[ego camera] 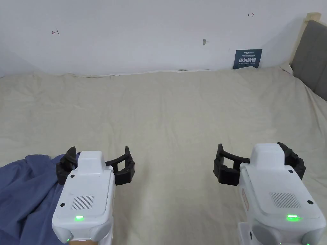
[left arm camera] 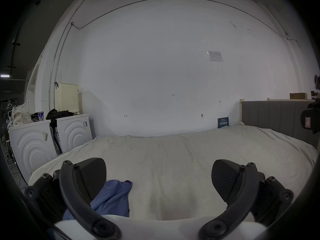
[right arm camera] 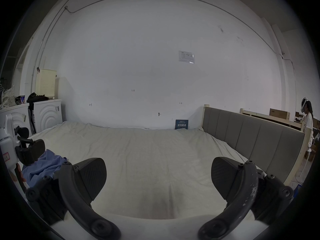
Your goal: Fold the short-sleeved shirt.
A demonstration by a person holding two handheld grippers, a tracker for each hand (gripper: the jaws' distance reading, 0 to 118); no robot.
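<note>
While the folding is not yet begun, the short-sleeved shirt (ego camera: 24, 188) is lying bunched in blue folds at the near left corner of the bed (ego camera: 178, 115), with nothing of it spread flat. Its placement there looks like a starting heap waiting to be pulled out onto the open cream sheet.

Just to the right of that heap, the left gripper (ego camera: 95, 162) is hovering with its jaws standing wide apart and gripping nothing; in the left gripper view the crumpled edge of the shirt is sitting beside and partly behind the left-hand pad (left arm camera: 91, 176), not between the pads. Held this way, the claw seems readied to drop onto the cloth and take a first pinch.

Farther right, well apart from the shirt, the right gripper (ego camera: 258, 166) is hanging over bare sheet, its jaws likewise spread and empty. It is probably being kept level with the other so both can work as a pair once the garment is dragged to the middle.

At the far right, the grey padded headboard (ego camera: 311, 67) is bounding the bed, and a small blue sign (ego camera: 247, 59) is leaning against the white wall (ego camera: 143, 35).
</note>
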